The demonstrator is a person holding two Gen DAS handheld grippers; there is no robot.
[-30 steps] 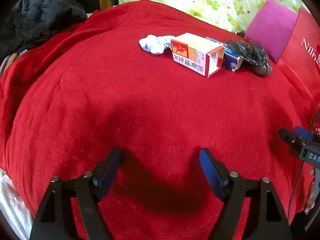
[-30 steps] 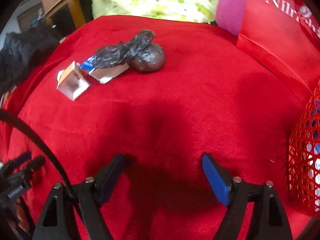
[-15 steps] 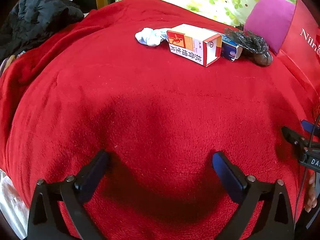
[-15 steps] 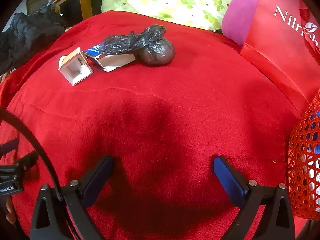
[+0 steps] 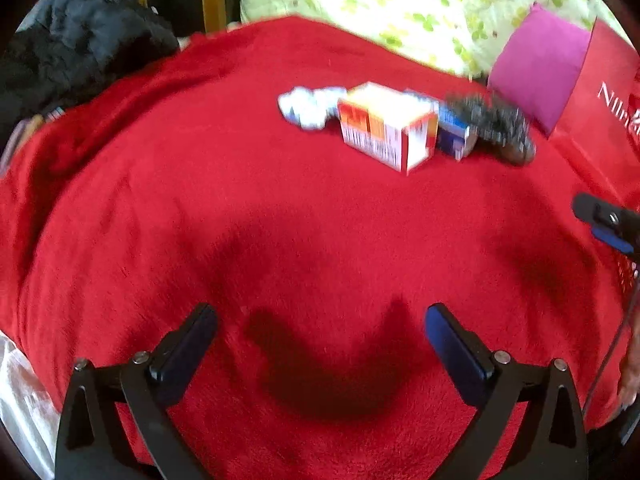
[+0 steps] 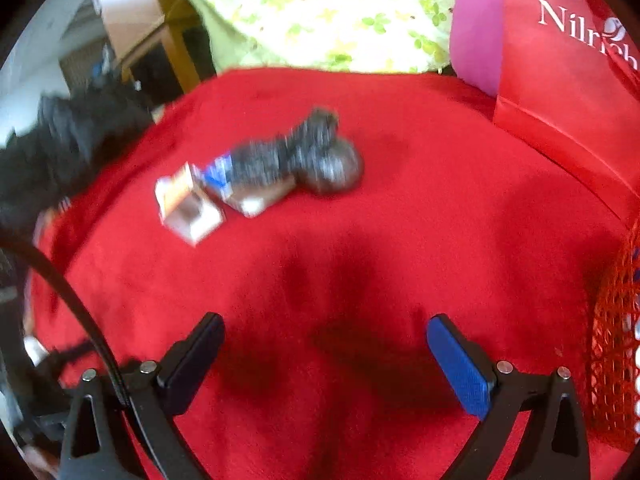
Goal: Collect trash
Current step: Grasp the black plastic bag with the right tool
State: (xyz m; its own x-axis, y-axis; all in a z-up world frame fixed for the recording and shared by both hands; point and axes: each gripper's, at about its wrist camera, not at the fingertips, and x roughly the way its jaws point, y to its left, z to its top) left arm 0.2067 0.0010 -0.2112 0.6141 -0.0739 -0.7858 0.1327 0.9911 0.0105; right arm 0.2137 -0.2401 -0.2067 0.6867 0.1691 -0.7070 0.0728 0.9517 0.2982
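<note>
On a red blanket (image 5: pixel 168 208) lies a row of trash: a crumpled white tissue (image 5: pixel 308 109), an orange-and-white carton (image 5: pixel 386 130) on its side, a small blue box (image 5: pixel 454 136) and a knotted black plastic bag (image 5: pixel 498 130). The right wrist view shows the carton (image 6: pixel 188 208), blue box (image 6: pixel 220 172) and black bag (image 6: pixel 316 158) from the other side. My left gripper (image 5: pixel 320 322) is open and empty, well short of the trash. My right gripper (image 6: pixel 326 330) is open too, nothing between its fingers.
A red mesh basket (image 6: pixel 616 340) stands at the right edge of the blanket. A red paper bag (image 6: pixel 568 64) and a magenta pillow (image 5: pixel 536 68) sit at the back right. A black jacket (image 5: pixel 68 64) lies at the left, with a green floral quilt (image 6: pixel 320 16) behind.
Both grippers' jaws have spread wider. The right gripper has lifted a little, so the trash sits lower in its view.
</note>
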